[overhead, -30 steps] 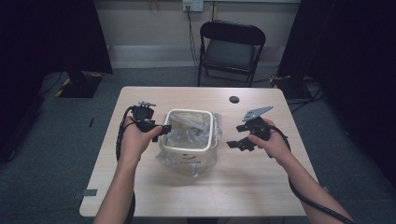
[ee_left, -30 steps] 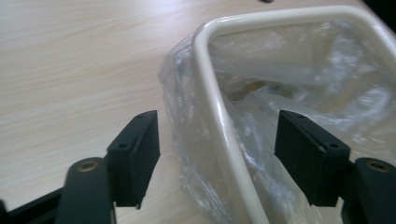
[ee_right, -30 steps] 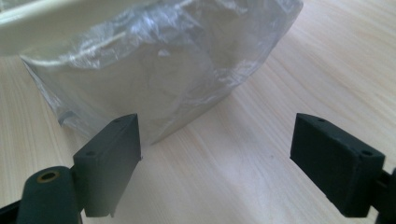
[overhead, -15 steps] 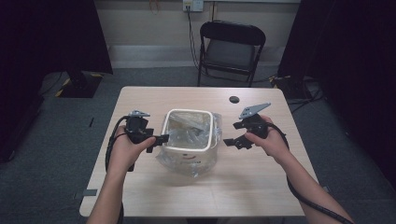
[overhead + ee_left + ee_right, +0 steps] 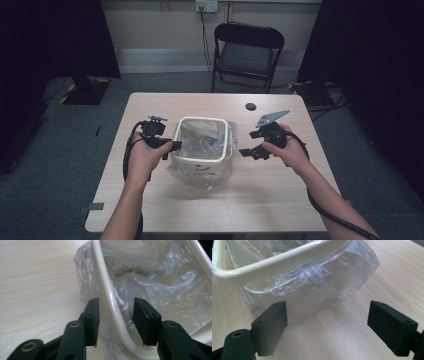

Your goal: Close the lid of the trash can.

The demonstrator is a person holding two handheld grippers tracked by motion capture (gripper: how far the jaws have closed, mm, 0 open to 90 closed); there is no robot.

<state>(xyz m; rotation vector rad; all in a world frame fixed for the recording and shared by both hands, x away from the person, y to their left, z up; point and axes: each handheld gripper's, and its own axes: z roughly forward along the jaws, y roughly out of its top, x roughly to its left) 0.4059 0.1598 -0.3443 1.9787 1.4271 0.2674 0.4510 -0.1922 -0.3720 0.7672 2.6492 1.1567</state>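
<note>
A cream bin (image 5: 176, 137) lined with a clear plastic bag (image 5: 200, 172) stands mid-table. My left gripper (image 5: 175, 146) sits at its left side. In the left gripper view the jaws (image 5: 116, 307) straddle the cream rim (image 5: 105, 285) and the bag (image 5: 155, 282). They have just been closing, and a gap shows on either side of the rim, so the pads do not press on it. My right gripper (image 5: 247, 143) hovers wide open just right of the bin. Its jaws (image 5: 329, 315) face the bagged wall (image 5: 324, 285) below the rim (image 5: 274, 263) with nothing between them.
The wooden table (image 5: 250, 200) has bare room in front of the bin and on both sides. A small black round object (image 5: 250, 106) lies near the back right edge. A black folding chair (image 5: 247, 50) stands behind the table.
The left gripper's jaws have narrowed around the bin's left rim after the hand drew slightly back and returned. The right gripper has hardly moved.
</note>
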